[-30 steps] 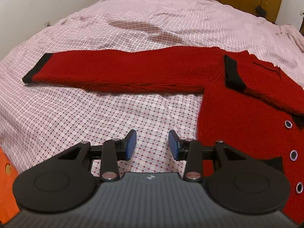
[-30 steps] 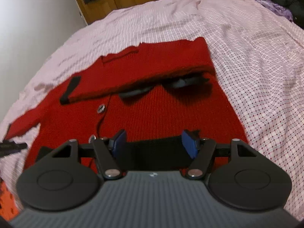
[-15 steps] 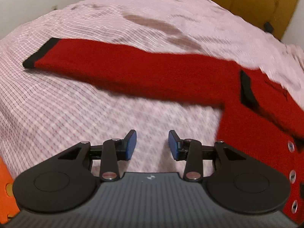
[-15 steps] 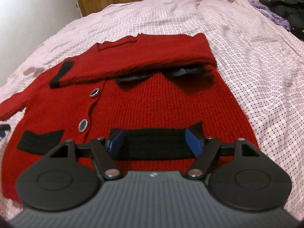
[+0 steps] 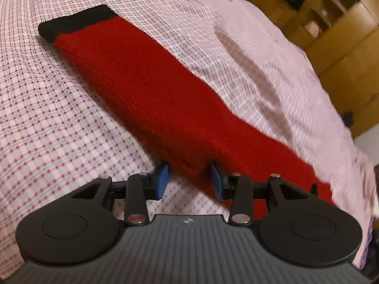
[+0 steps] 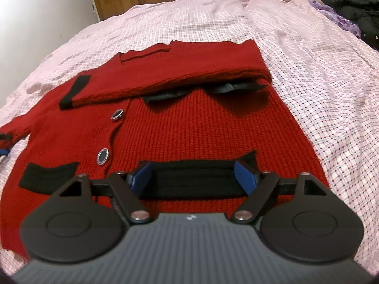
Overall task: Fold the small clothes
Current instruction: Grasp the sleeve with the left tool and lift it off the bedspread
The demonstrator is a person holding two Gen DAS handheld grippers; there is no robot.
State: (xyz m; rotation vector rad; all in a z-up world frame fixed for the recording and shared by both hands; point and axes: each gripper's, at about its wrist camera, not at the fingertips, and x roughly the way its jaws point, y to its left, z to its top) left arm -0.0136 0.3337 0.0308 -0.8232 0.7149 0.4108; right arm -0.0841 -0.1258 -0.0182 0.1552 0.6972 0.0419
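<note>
across the frame's middle: red sleeve (image 5: pixel 151 90), laid out for folding; left gripper (image 5: pixel 189 179) half-open astride its edge; right gripper (image 6: pixel 191 177) wide, just opened, empty over the cardigan (image 6: pixel 189 130).

The cardigan (image 6: pixel 194 127) has its hem cut off behind the right tool (image 6: pixel 191 177); motion blurs its outstretched sleeve (image 5: pixel 151 94).

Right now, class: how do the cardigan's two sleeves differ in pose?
The left sleeve lies stretched straight out on the bedsheet; the right sleeve is folded across the cardigan's chest. The left sleeve sits between the left tool's open jaws; nothing is near the right sleeve. Both are red knit with black cuffs.
</note>
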